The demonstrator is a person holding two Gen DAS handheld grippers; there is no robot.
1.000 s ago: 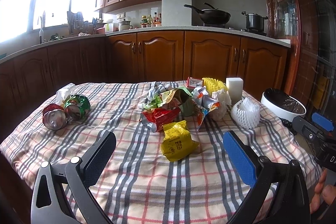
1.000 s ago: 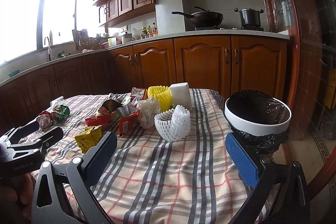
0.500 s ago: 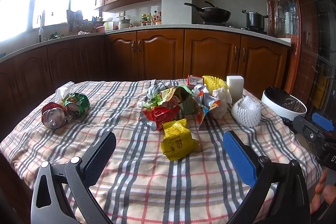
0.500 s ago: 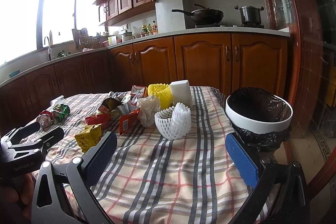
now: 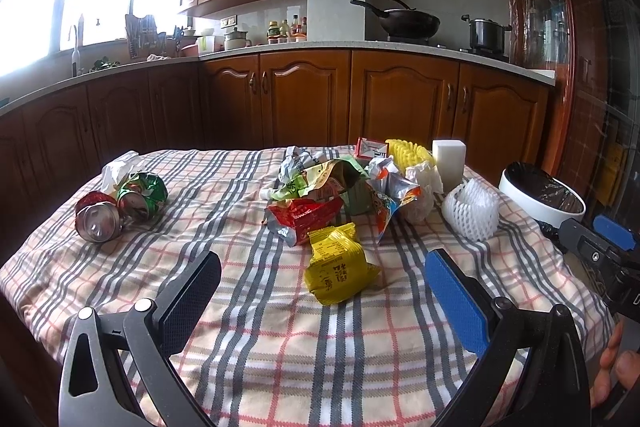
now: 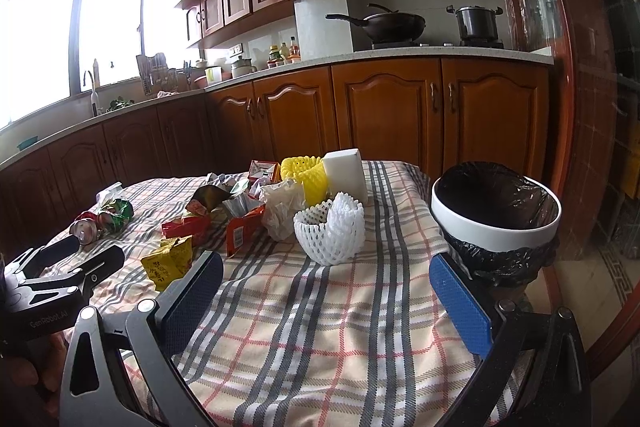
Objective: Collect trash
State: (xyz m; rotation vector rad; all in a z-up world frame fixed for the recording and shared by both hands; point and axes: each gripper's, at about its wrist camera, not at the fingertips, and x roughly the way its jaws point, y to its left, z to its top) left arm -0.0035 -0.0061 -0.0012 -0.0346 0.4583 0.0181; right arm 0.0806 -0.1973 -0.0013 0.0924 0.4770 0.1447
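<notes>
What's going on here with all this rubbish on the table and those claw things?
A person holds a two-finger claw in each hand to clear trash from the checked tablecloth. Both the left claw and the right claw are open and empty. A yellow packet lies just ahead of the left claw, beyond it wrappers, crushed cans and a white foam net. The lined bin at the table's edge waits.
</notes>
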